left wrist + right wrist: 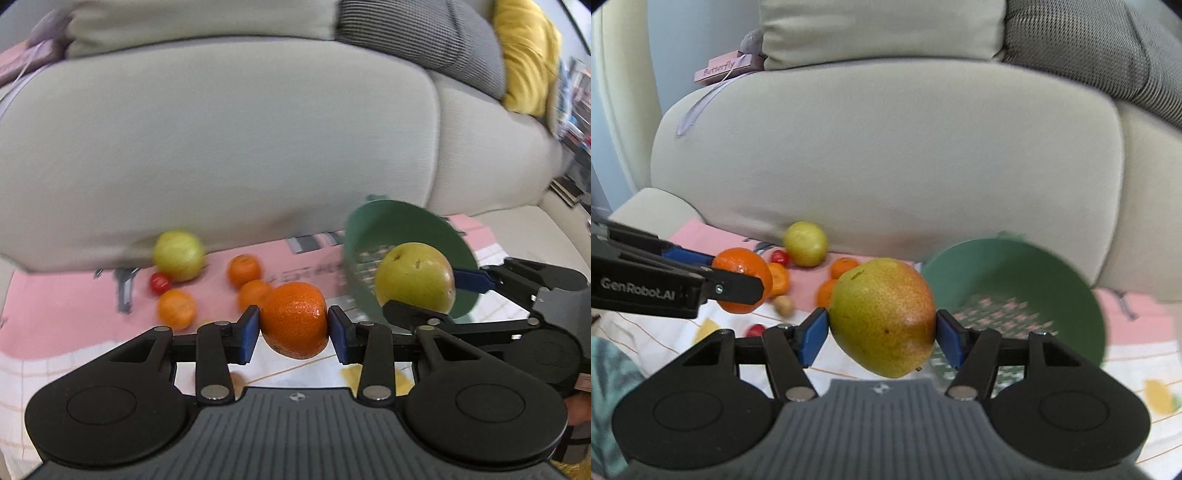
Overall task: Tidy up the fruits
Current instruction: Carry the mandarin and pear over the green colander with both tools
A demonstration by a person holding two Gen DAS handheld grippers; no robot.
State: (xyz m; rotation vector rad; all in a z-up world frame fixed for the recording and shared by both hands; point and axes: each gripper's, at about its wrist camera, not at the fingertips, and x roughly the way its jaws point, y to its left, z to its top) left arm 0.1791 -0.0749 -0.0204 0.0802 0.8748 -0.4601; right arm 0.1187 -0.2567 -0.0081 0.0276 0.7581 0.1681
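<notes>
Your right gripper (882, 328) is clamped on the pear (884, 314), and the green bowl (1071, 280) sits just ahead and to its right, so that hand is nearer the drop. Your left gripper (291, 328) pinches an orange (295, 319), bowl further right past the pear. Beyond, loose oranges (243, 271) and a yellow apple (179, 254) lie on the pink mat (55, 314) by the sofa (221, 147).

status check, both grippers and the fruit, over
Left gripper shut on orange. Right gripper shut on pear. Green bowl empty, just right of pear. Path clear.
</notes>
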